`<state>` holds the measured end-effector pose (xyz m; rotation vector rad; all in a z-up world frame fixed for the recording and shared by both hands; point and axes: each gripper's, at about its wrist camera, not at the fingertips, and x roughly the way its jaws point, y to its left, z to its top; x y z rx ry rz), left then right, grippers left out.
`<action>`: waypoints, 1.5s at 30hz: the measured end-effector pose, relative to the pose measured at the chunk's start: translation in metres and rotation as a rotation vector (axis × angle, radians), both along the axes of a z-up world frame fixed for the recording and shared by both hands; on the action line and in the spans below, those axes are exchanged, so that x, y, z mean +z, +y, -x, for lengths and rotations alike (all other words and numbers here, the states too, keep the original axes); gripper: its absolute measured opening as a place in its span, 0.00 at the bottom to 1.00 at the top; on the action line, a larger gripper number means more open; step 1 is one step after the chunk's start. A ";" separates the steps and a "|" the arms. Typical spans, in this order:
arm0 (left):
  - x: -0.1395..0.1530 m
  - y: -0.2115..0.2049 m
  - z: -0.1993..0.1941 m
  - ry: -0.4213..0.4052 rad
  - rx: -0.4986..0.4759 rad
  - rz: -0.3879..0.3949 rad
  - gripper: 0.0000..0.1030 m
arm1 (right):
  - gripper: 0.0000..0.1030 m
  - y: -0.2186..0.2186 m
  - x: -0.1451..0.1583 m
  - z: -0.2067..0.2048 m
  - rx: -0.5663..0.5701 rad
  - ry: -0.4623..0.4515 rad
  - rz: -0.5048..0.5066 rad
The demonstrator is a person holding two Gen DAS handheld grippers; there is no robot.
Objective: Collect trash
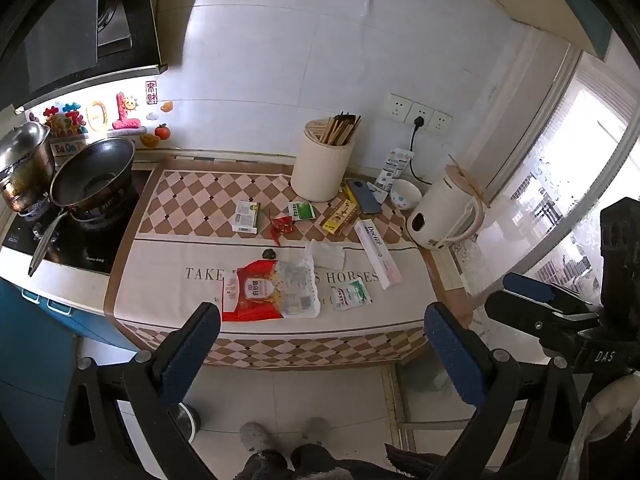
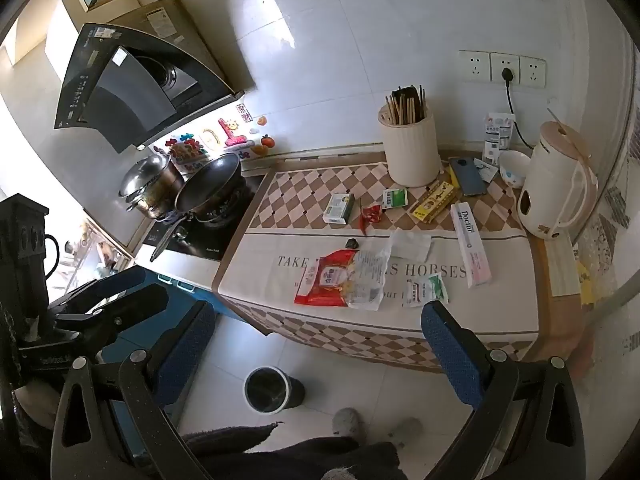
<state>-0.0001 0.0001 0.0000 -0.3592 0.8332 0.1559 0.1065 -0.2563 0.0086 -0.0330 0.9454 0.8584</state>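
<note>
Steel pot (image 2: 150,184), black wok (image 2: 210,188) on hob, far left. Checked cloth (image 2: 504,316): red wrapper (image 2: 326,280), clear bag (image 2: 368,276), green sachet (image 2: 426,290), white box (image 2: 472,246). Kettle (image 2: 554,184), far right. Bin (image 2: 267,389) on floor. Left gripper (image 1: 320,344), right gripper (image 2: 318,346): both wide apart, empty, short of the cloth.

"TAKE", "HORSES" on tablecloth (image 1: 160,280); "Doctor" on box (image 2: 472,240).

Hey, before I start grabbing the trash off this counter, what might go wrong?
1. The phone lies among wrappers by the yellow packet; it might get swept up.
2. The kettle beside the toothpaste box could be knocked.
3. The small bin sits low on the floor, so drops may miss.
</note>
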 end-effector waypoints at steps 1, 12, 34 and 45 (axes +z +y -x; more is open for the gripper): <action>0.000 0.000 0.000 0.000 -0.001 0.001 1.00 | 1.00 0.000 0.000 0.000 -0.001 -0.001 -0.001; 0.000 -0.005 -0.005 0.003 -0.020 0.007 1.00 | 1.00 0.006 -0.001 0.004 0.008 0.005 -0.001; 0.006 -0.009 -0.004 -0.009 -0.023 0.013 1.00 | 1.00 0.002 -0.001 0.009 0.033 0.011 -0.010; 0.006 -0.009 -0.004 -0.010 -0.021 0.012 1.00 | 1.00 0.004 -0.001 0.010 0.033 0.012 -0.009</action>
